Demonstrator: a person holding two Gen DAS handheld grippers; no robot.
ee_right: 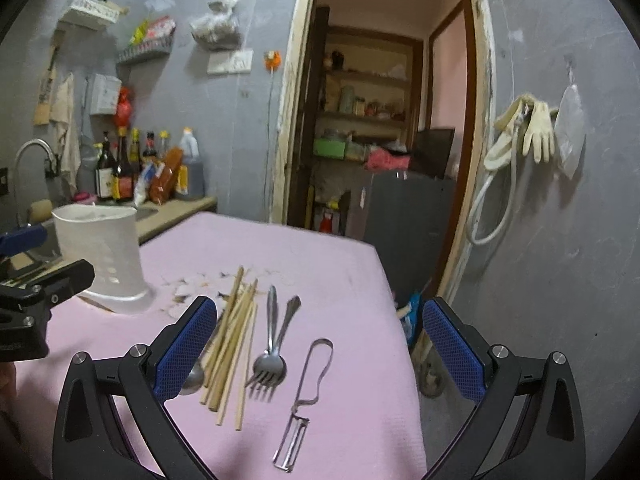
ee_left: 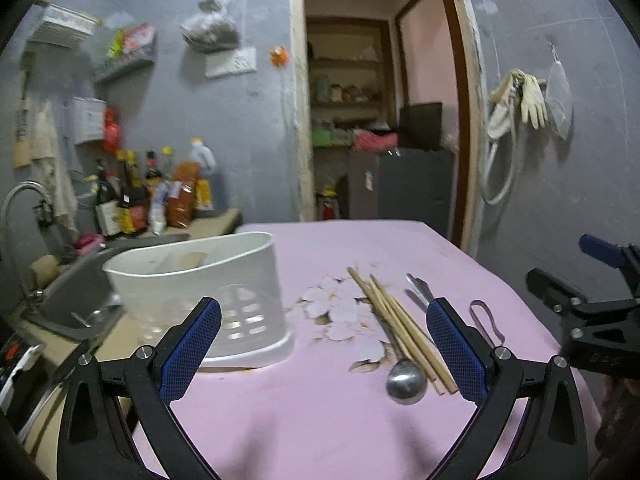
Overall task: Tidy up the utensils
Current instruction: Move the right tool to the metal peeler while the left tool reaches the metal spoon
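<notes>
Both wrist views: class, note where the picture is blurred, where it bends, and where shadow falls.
Left wrist view: the white utensil holder and counter bottles are smeared with blur; the door frame bows; shadow darkens the pink tablecloth nearest the camera. Right wrist view: sharper, chopsticks and peeler crisp; dark vignette at the corners.

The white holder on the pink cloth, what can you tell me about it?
The white holder looks like plastic, with a curved wall and rows of small slots near its base. It stands upright on the pink tablecloth, left of the chopsticks, apart from them. An inner divider shows at its open top. Neither gripper touches it.
</notes>
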